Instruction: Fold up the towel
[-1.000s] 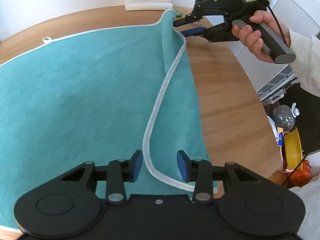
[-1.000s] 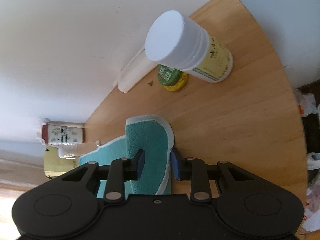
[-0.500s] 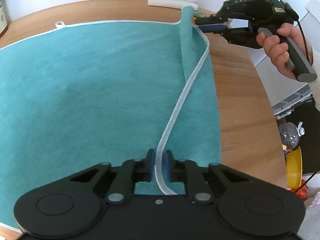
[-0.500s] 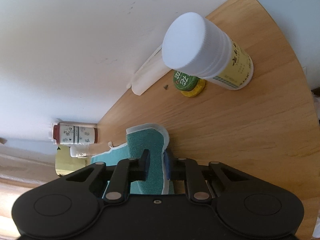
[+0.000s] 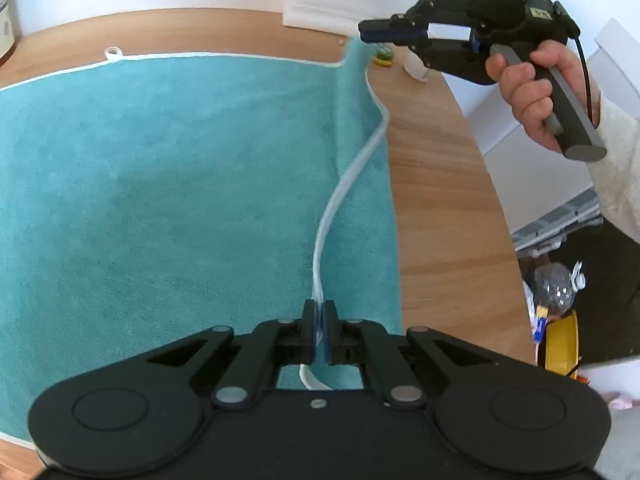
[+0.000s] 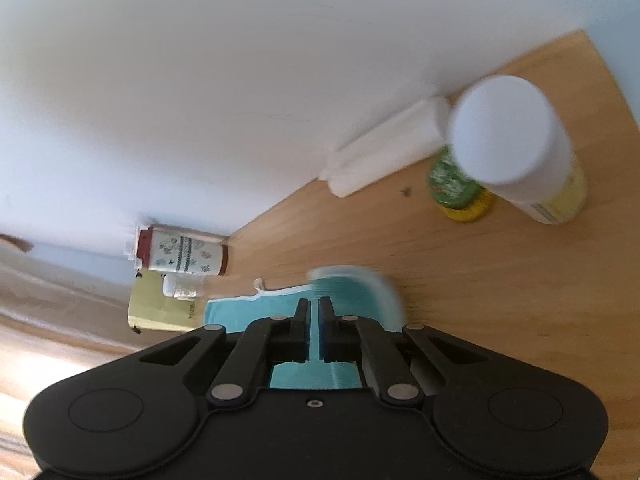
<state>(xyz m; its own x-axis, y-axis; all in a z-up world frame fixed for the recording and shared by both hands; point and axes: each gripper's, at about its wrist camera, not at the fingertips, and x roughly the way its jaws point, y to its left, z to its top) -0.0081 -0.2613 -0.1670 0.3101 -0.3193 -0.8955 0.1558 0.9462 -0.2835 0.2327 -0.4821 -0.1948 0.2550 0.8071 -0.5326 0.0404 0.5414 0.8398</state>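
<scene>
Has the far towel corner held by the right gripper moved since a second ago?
Yes. In the left wrist view the right gripper has lifted the towel corner off the table.

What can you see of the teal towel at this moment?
The teal towel is terry-like with a white trim, spread flat over the wooden table. Its right edge is lifted into a ridge: the left tool is shut on the trim near the camera, the right tool on the far corner.

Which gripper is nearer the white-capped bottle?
Right. The right gripper holds the towel corner near the bottle; the left gripper grips the near edge, far away.
</scene>
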